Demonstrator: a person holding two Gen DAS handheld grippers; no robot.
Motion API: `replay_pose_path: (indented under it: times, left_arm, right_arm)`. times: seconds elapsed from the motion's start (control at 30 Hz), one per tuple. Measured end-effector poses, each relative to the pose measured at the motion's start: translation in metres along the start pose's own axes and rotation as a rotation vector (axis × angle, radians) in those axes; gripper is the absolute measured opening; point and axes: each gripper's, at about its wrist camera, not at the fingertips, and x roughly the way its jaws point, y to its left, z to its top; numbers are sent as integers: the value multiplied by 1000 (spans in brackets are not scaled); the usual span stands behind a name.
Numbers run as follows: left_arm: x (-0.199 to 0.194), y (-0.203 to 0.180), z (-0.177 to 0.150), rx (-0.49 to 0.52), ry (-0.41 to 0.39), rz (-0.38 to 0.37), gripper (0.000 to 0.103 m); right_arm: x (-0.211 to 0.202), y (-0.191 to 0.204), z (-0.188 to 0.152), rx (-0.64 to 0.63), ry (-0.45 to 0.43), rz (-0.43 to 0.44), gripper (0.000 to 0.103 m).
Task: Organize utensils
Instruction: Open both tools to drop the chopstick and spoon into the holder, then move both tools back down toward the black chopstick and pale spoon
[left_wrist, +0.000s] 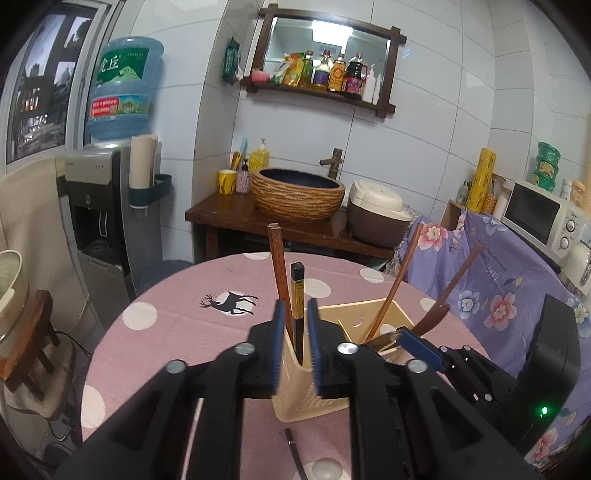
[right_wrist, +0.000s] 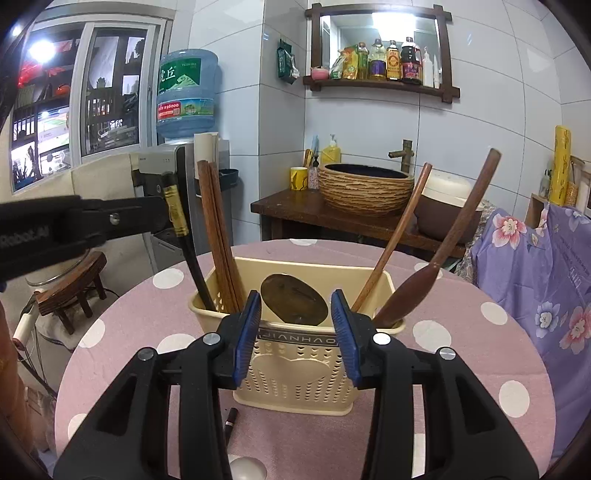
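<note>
A cream utensil holder (left_wrist: 306, 398) (right_wrist: 295, 369) stands on the pink dotted table (left_wrist: 166, 332). My left gripper (left_wrist: 296, 302) is open over the holder's left compartment. A black chopstick with a gold band (left_wrist: 297, 291) (right_wrist: 175, 210) stands between its pads with thin gaps on both sides, beside two brown chopsticks (left_wrist: 277, 258) (right_wrist: 216, 221). My right gripper (right_wrist: 295, 293) is open around the bowl of a metal spoon (right_wrist: 293, 299) that stands in the middle compartment. A wooden spoon (right_wrist: 391, 243) and a wooden spatula (right_wrist: 443, 251) lean in the right compartment.
A second black chopstick (left_wrist: 295, 454) (right_wrist: 229, 421) lies on the table in front of the holder. A purple floral cloth (right_wrist: 535, 295) covers furniture at the right. A small wooden stool (right_wrist: 70, 288) and a water dispenser (left_wrist: 99, 221) stand left; a basin bench (right_wrist: 332, 214) is behind.
</note>
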Motion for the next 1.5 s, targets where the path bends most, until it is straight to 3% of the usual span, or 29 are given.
replay_pose_path:
  times: [0.07,0.13,0.27,0.33,0.9,1.13,1.33,1.5]
  left_arm:
    - [-13,3,-4,-7,-25,-11,51]
    - [-26,7,-11,-13,-53,3,63]
    - [-38,20,-35,-7,-48,48,80]
    - [-39,26,-48,-13,-33,70,83]
    - [-30,59,-149,4,146,256,85]
    - [-34,64,-162,-10,165,270,84]
    - [-29,60,-168,-2,193,256,76]
    - [-30,56,-172,5,197,248,75]
  right_arm:
    - [-9,0,-3,-3,-10,-3,53]
    - [-20,0,-8,1,6,-3,53]
    - [-38,-2,-21,32,54,10,62]
    - [-44,-2,-32,37,87,4,62]
    - [-46,4,-130,152,344,4,60]
    - [-43,12,-142,176,391,-9,57]
    - [-36,26,-149,160,434,14,55]
    - [-26,33,-155,169,474,26,42]
